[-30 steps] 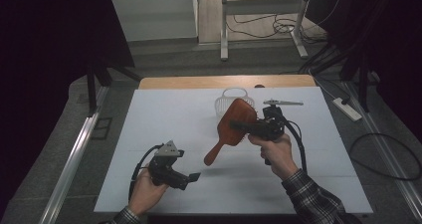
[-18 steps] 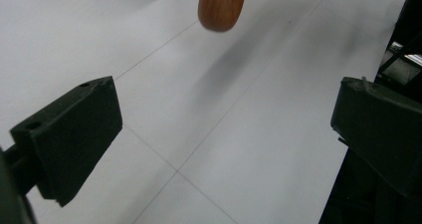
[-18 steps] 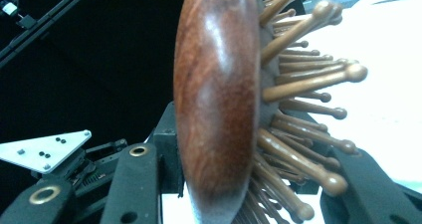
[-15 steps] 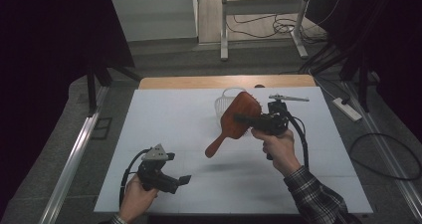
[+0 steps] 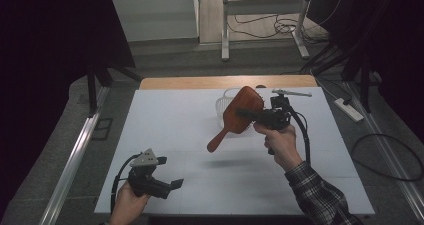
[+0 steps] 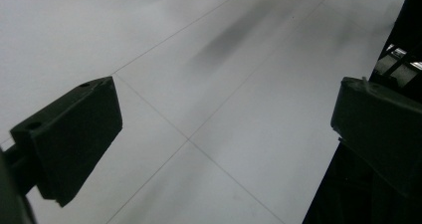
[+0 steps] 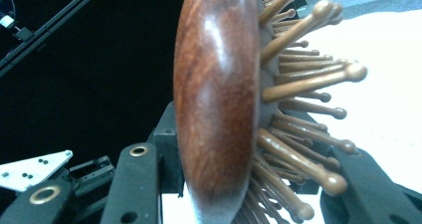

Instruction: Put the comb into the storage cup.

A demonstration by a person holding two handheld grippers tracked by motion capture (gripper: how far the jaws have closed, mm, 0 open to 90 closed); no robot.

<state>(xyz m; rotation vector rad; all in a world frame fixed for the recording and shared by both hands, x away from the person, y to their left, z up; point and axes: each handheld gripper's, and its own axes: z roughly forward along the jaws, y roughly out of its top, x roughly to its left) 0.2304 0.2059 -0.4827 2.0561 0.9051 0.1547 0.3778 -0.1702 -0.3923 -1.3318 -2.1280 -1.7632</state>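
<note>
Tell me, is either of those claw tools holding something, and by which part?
The right gripper clamps a wooden hairbrush by its bristled head, handle hanging free above the table. The left gripper is open and holds nothing.

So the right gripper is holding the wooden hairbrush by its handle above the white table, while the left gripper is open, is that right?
Not quite: the right gripper clamps the wooden hairbrush by its head, not its handle, as the high view shows; the handle hangs free. It is above the white table, and the left gripper is open.
</note>
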